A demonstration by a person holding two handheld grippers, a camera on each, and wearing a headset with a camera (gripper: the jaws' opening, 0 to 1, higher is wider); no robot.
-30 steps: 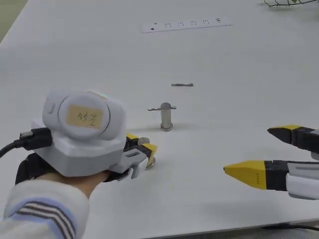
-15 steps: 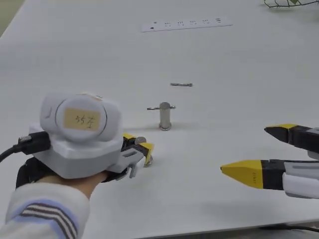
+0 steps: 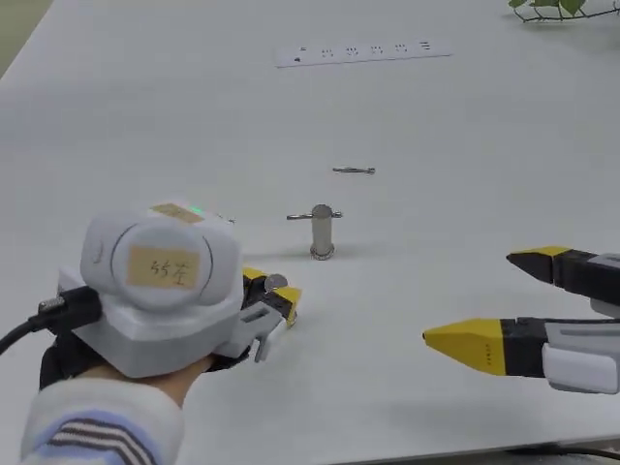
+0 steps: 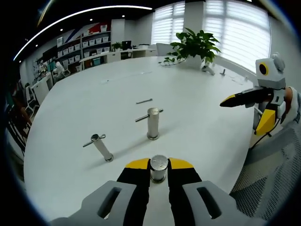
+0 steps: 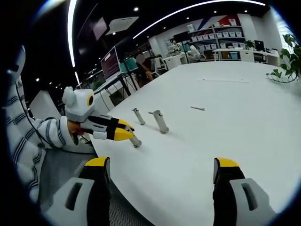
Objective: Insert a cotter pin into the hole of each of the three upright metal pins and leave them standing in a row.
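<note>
My left gripper (image 3: 274,297) (image 4: 159,165) is shut on a bare metal pin (image 3: 276,283) (image 4: 159,168), held upright just above the white table. A second upright pin (image 3: 322,231) (image 4: 152,123) (image 5: 161,121) with a cotter pin through its top stands a little beyond it. A third pin (image 4: 101,147) (image 5: 138,116), also with a cotter pin through it, stands to its left. A loose cotter pin (image 3: 354,170) (image 4: 144,100) (image 5: 197,108) lies farther back. My right gripper (image 3: 468,296) (image 5: 162,165) hovers open and holds nothing, off to the right of the pins.
A white power strip (image 3: 363,50) lies at the far side of the table (image 3: 465,145). A potted plant (image 3: 562,8) (image 4: 195,47) stands at the far right corner. The table's near edge runs just under both grippers.
The left gripper with its pin has drawn slightly back toward me and to the left. The right gripper has barely moved and stays open.
</note>
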